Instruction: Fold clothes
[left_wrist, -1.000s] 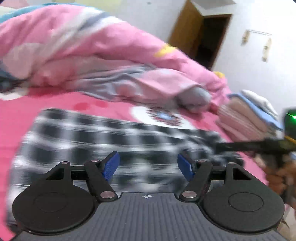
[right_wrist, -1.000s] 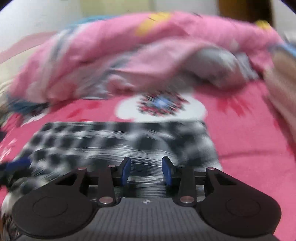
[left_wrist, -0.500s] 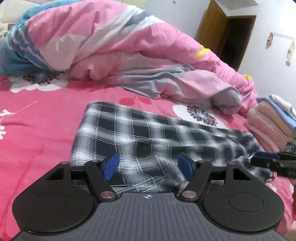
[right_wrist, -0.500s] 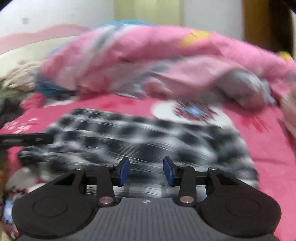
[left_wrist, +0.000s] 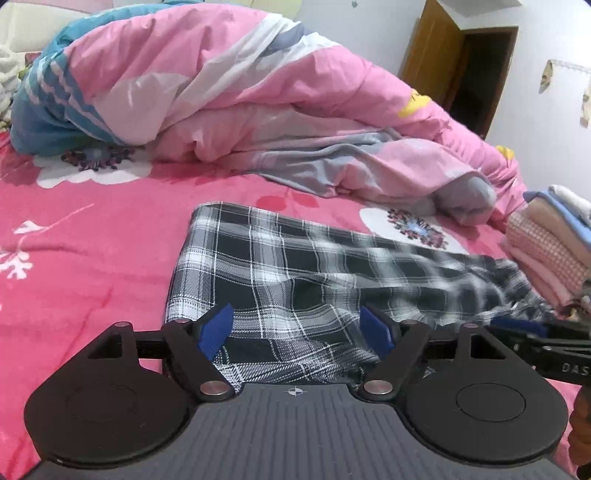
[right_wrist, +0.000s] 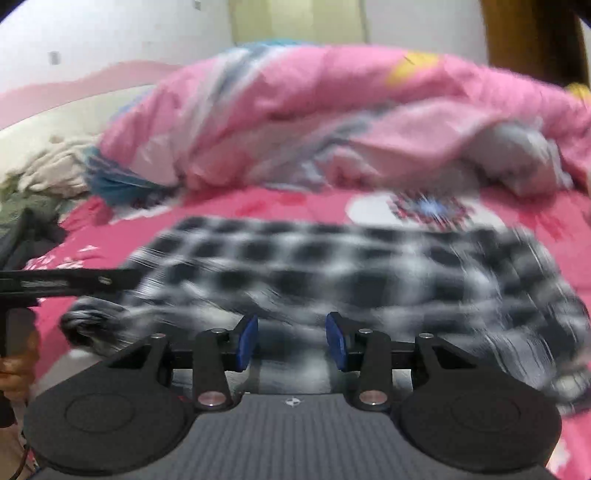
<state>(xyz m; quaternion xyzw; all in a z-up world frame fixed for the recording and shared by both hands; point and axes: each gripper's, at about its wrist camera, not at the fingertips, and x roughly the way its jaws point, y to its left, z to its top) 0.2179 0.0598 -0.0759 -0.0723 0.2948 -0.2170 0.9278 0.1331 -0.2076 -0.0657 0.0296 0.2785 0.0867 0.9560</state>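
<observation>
Even indoor light; left view mostly sharp; right view motion-blurred; edges fisheye-bent.

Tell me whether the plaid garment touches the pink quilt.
Apart. The left wrist view shows a strip of bare pink sheet between the plaid garment and the pink quilt.

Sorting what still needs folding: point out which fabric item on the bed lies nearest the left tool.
The black-and-white plaid garment, spread flat just ahead of the open left tool; the pink duvet and folded stack lie farther off.
</observation>
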